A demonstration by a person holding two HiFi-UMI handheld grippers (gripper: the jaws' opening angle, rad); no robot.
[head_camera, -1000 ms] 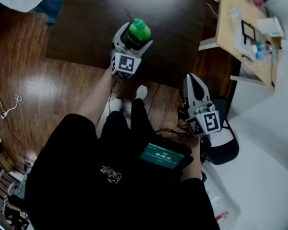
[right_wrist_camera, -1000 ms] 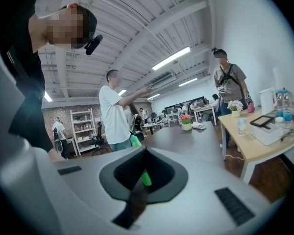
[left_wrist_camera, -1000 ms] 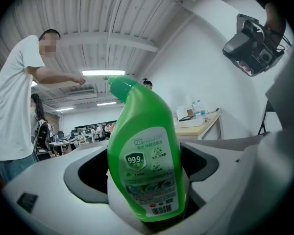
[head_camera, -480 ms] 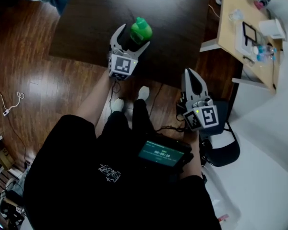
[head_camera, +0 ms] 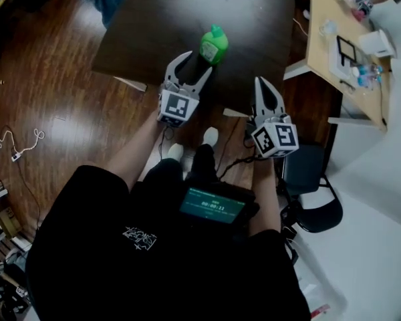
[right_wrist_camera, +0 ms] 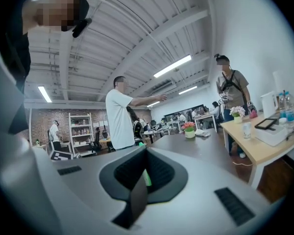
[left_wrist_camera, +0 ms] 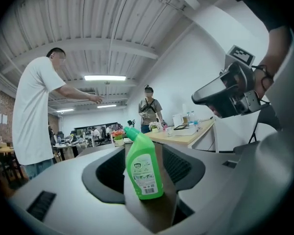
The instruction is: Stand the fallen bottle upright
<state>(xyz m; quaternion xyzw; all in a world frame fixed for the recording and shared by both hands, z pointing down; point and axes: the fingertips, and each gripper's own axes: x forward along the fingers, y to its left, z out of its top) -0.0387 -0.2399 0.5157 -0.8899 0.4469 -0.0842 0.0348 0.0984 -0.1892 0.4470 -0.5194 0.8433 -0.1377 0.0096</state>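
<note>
The green bottle [head_camera: 213,45] stands upright on the dark table [head_camera: 154,25], near its front edge. In the left gripper view the bottle [left_wrist_camera: 143,168] shows its white label, standing free on the tabletop beyond the jaws. My left gripper [head_camera: 198,63] is just short of the bottle; its jaws are closing and the pads touch nothing. My right gripper [head_camera: 264,83] hangs to the right over the table's front edge, fingers together and empty. Only a green sliver of the bottle [right_wrist_camera: 146,176] shows through its slit.
A light wooden desk [head_camera: 321,45] with a tray and small bottles stands at the right. A black chair [head_camera: 311,202] is below it. A person in a white shirt [left_wrist_camera: 36,116] stands at the table's far side. A cable [head_camera: 17,146] lies on the floor.
My left gripper has drawn back from the bottle, which stays upright on the table. The right gripper has come forward and up toward the table's edge.
</note>
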